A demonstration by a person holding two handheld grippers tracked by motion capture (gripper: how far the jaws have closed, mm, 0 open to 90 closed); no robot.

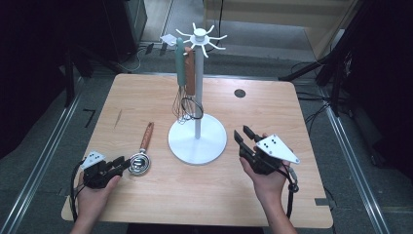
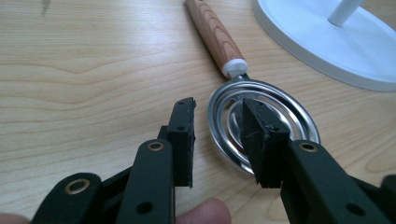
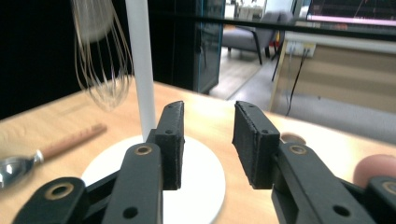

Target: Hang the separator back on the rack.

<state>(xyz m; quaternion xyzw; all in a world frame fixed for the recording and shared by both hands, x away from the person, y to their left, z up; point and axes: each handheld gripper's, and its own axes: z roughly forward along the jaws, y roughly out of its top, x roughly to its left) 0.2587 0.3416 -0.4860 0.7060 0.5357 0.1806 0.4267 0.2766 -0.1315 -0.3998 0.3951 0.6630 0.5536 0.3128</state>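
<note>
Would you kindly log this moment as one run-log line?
left claw: open, straddling rim of metal utensil head | right claw: open, empty, facing white stand | whisks: hanging on stand

Both units were of black construction. The left gripper [image 1: 119,165] carried a small grey three-cornered plate with dark dots; the right gripper [image 1: 244,135] bore a larger plate of the same pattern. A black cable trailed from each. Jaw arms were fitted with brass-coloured rivets and plain bored holes — the pads [image 2: 183,140] were matt black, slightly ragged-edged. Forearms were bare — no sleeves observed.
</note>
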